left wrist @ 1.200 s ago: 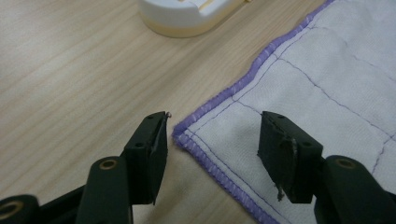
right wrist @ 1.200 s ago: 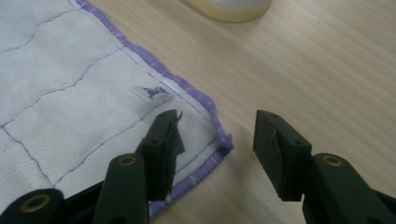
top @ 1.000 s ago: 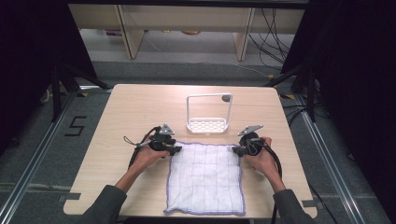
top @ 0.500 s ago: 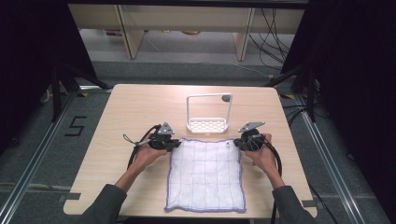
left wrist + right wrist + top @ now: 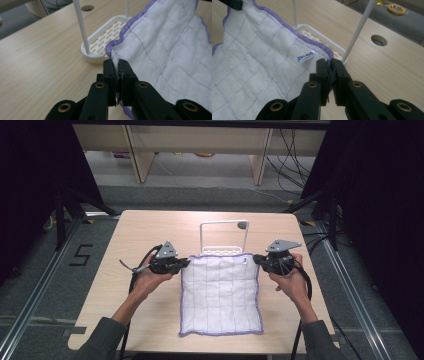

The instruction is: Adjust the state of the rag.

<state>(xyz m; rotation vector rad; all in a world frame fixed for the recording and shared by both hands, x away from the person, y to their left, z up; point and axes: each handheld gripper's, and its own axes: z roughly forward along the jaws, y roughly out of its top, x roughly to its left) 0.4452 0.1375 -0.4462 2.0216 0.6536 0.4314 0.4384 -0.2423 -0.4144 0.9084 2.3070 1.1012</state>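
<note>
Cloth (image 5: 220, 295) lifted at its far corners, near the desk's (image 5: 150, 227) front edge.
We find left gripper (image 5: 183, 264) and right gripper (image 5: 257, 260) each clamped on a corner, rack (image 5: 224, 237) just behind.

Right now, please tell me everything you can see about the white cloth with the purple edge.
The cloth is white, soft and quilted, with thin purple grid stitching, a purple hem and a small label near one far corner. The left gripper and the right gripper each pinch a far corner, lifting that edge just before the white rack. The near part lies spread on the wooden table, slightly wavy.
</note>
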